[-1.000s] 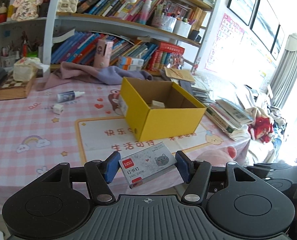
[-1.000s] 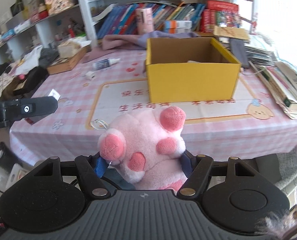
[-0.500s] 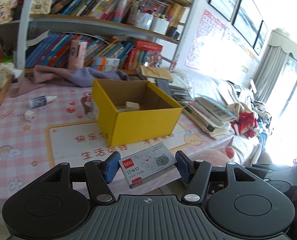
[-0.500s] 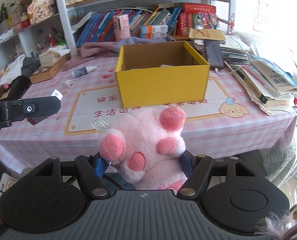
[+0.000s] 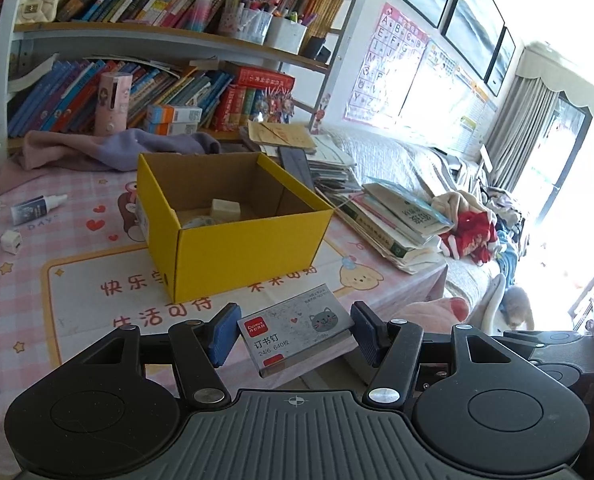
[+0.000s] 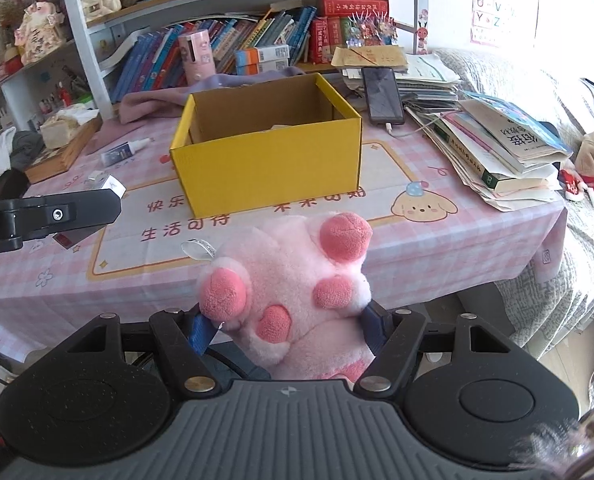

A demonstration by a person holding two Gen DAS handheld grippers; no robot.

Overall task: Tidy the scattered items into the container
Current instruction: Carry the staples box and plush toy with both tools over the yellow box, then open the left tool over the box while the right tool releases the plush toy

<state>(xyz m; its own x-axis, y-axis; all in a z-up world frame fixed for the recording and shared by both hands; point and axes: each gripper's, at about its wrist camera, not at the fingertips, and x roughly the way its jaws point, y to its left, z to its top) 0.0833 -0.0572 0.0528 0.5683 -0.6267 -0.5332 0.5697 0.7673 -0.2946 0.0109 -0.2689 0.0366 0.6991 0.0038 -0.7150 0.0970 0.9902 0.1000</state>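
Note:
An open yellow cardboard box [image 5: 233, 236] [image 6: 269, 160] stands on the pink checked tablecloth [image 5: 29, 300]. Inside it lie a pale block [image 5: 225, 209] and a roll of tape [image 5: 197, 222]. My left gripper [image 5: 295, 334] is shut on a grey staple box with a cat drawing [image 5: 297, 328], held in front of the yellow box near the table's front edge. My right gripper [image 6: 285, 326] is shut on a pink plush paw [image 6: 293, 296], held below the table's front edge. The left gripper's side [image 6: 49, 216] shows at the left of the right wrist view.
A small white bottle [image 5: 37, 208] [image 6: 125, 150] and a small white cube [image 5: 11, 242] lie left of the box. A stack of books [image 6: 505, 148] and a phone [image 6: 383, 94] sit at the right. Purple cloth [image 5: 109, 150] and bookshelves [image 5: 157, 40] stand behind.
Both grippers have swung toward the right, so the yellow box now sits more to the left in view and closer. Each still holds its item.

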